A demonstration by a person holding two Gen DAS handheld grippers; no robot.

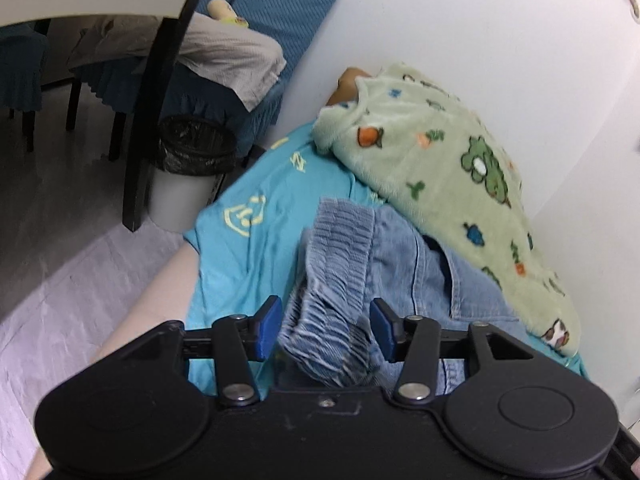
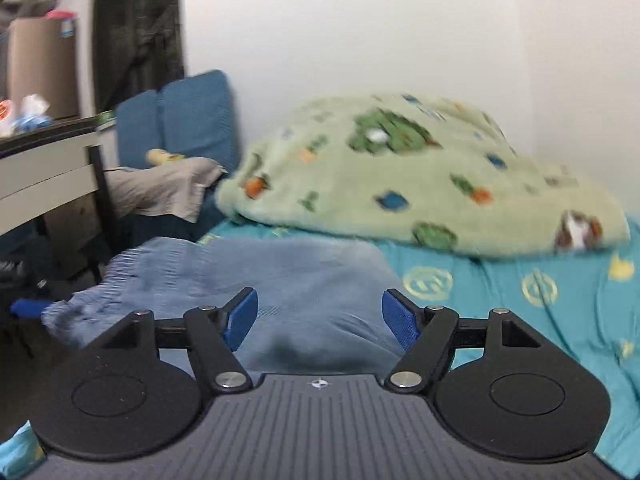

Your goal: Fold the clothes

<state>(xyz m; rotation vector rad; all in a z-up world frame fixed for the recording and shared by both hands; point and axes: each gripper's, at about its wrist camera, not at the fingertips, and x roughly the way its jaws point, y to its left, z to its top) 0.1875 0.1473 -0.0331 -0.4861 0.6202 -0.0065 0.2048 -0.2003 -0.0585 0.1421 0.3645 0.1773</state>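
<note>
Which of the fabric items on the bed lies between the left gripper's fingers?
The blue denim garment: its ribbed waistband sits between the open left gripper. The green fleece lies farther back.

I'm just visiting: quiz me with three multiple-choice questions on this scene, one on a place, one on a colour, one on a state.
1. Where do the jeans lie?
A. on the teal sheet
B. on the floor
C. on a chair

2. What colour are the gripper pads?
A. red
B. blue
C. white

3. How stands the left gripper?
A. shut, empty
B. out of view
C. open around the waistband

Answers: 1 A, the sheet shows all around them. 2 B, blue on both grippers. 3 C, the pads stand apart with the gathered band between them.
</note>
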